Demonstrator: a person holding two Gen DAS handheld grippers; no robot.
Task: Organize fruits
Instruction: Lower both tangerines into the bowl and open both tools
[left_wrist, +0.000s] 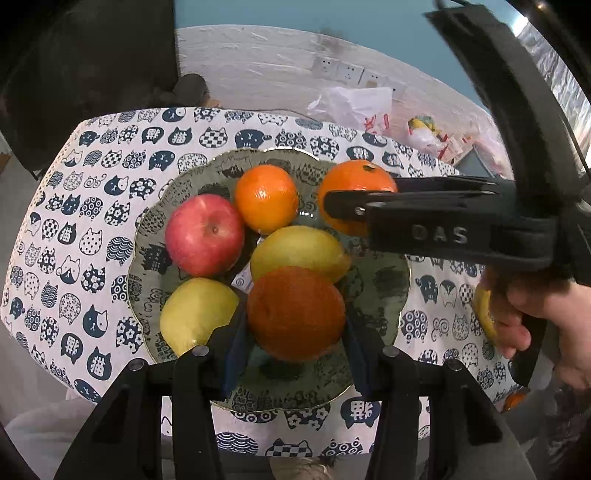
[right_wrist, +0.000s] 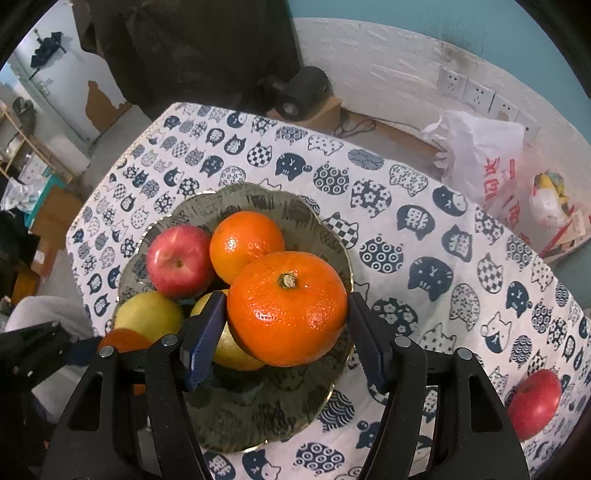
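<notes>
**Two oranges held over a crowded plate**

The left claw (left_wrist: 295, 354) grips a darker orange (left_wrist: 295, 314), its blue pads pressed to both flanks, low over the near part of the green scalloped plate (left_wrist: 384, 295). The right claw (right_wrist: 286, 332) clamps a bright orange (right_wrist: 288, 306) (stem up) above the plate's right half; in the left wrist view that same claw (left_wrist: 332, 206) reaches in from the right edge of the bench.

On the plate lie a red apple (left_wrist: 205, 234), another orange (left_wrist: 266, 199), a yellow fruit (left_wrist: 299, 253) in the middle and a second yellow fruit (left_wrist: 197, 314) at the near left rim. They sit touching one another and fill the left and middle of the plate; the bare green surface shows mainly on its right side and along its near rim.

The plate stands on the cat-print cloth (right_wrist: 424, 236) that covers the bench, nearer the left edge than the right. The cloth to the right of the plate lies open as far as a second red apple (right_wrist: 535, 402) close to the near right corner. Beyond the far edge of the bench, white plastic bags (right_wrist: 480, 155) sit on the floor by the wall.
</notes>
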